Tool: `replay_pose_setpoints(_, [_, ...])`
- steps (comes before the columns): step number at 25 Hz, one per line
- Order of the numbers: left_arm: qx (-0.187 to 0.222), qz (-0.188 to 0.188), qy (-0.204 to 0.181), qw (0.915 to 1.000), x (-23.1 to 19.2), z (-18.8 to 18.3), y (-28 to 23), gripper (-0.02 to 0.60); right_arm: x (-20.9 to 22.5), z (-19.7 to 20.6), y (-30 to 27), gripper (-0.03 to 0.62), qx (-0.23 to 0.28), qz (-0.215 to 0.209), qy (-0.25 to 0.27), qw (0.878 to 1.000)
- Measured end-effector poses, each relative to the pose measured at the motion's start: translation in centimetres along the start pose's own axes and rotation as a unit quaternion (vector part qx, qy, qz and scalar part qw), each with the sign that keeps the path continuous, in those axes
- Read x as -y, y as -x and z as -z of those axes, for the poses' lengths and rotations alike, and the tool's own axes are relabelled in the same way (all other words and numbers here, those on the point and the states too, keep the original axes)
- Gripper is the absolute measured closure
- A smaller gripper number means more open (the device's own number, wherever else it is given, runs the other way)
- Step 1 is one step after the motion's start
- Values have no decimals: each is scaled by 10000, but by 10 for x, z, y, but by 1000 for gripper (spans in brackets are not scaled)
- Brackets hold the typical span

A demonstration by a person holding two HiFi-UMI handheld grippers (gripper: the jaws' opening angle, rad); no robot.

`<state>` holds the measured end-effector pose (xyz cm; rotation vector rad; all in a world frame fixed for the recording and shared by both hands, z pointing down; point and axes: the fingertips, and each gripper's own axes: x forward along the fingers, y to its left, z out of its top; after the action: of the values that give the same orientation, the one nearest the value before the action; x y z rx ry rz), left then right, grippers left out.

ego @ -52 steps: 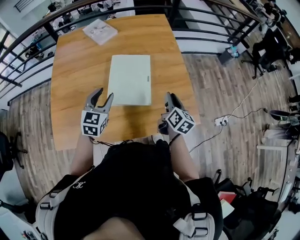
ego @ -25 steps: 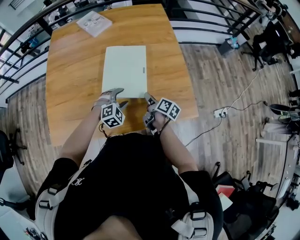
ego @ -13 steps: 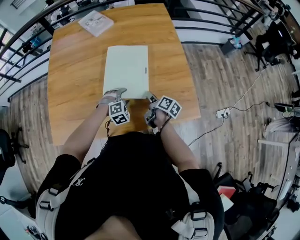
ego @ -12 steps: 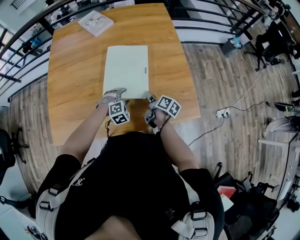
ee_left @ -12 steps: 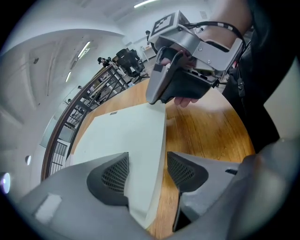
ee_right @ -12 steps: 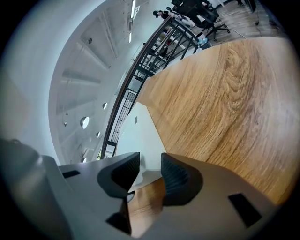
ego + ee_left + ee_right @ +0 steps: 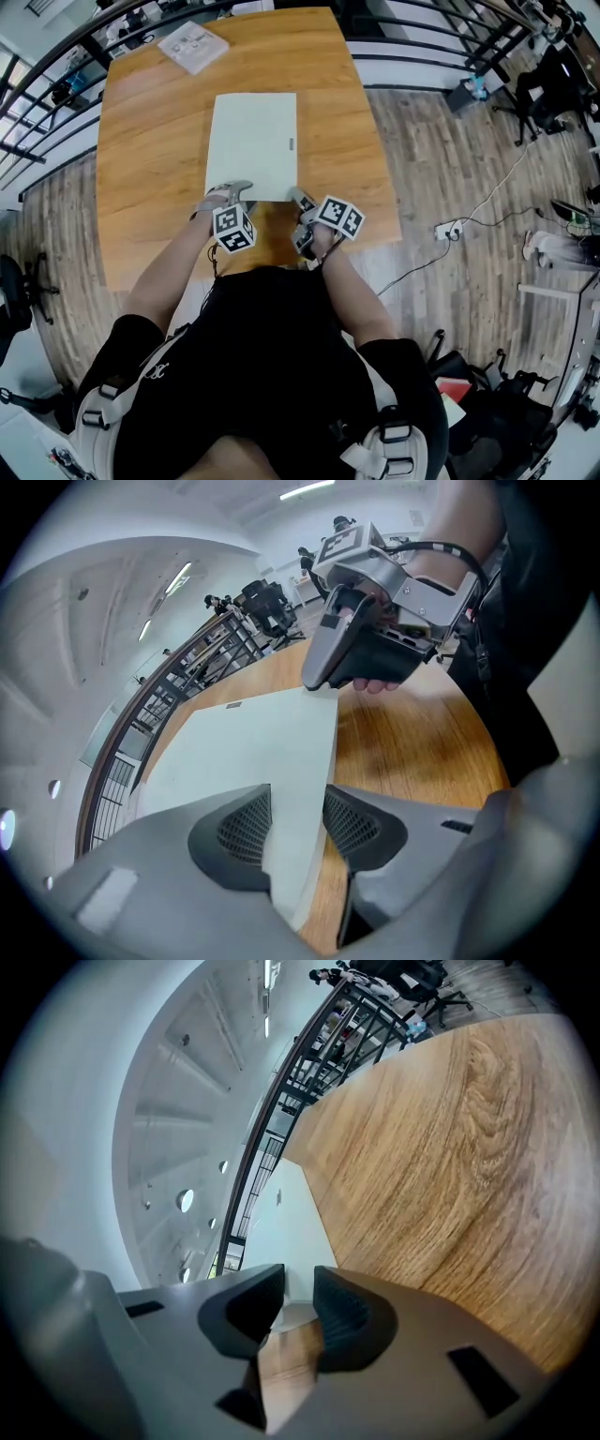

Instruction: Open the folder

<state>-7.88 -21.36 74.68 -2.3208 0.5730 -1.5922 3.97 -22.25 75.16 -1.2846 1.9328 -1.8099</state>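
A pale green-white folder (image 7: 251, 141) lies shut and flat on the wooden table (image 7: 150, 187). My left gripper (image 7: 228, 193) is at its near left corner. In the left gripper view that corner (image 7: 298, 789) sits in the gap between the pads (image 7: 242, 832), which have just been closing and stand apart. My right gripper (image 7: 299, 199) is at the near right corner. Its jaws have also just been closing. A narrow gap remains, and through it show a sliver of folder (image 7: 298, 1227) and wood. The left gripper view also shows the right gripper (image 7: 317, 679), its tips touching the folder's corner.
A flat white packet (image 7: 192, 45) lies at the table's far left corner. A dark railing (image 7: 56, 75) runs behind the table. The near table edge (image 7: 281, 267) is just ahead of my body. A cable and a power strip (image 7: 441, 228) lie on the floor at the right.
Both grippers came in from the table's near corners to the folder's near edge. Since a second ago the left one has sunk a little onto its corner. The folder has not moved.
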Motion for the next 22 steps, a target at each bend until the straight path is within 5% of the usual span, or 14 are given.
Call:
replay_pose_setpoints(5, [86,324,397,9987,3,-4,2,423,3,0,3,490,45,-23,-44,10000])
replay_pose_setpoints(9, [597,709,1208,9883,-2,-6,8,442,2,0,0,488,-9,-31,65,10000])
replay_pose_setpoints(14, [1322,986,2528,9534,-13,-9,27,508,0,2,3,490,-141,27,326,9994])
replay_pose_setpoints(18, [1708,942,3061,9318,-24,-12,36,528,-1,1,2,490,-180,55,418,9990])
replay_pose_setpoints(22, [2382,880,3822,8885,-51,-18,62,540,-2,1,2,491,-198,85,458,9987])
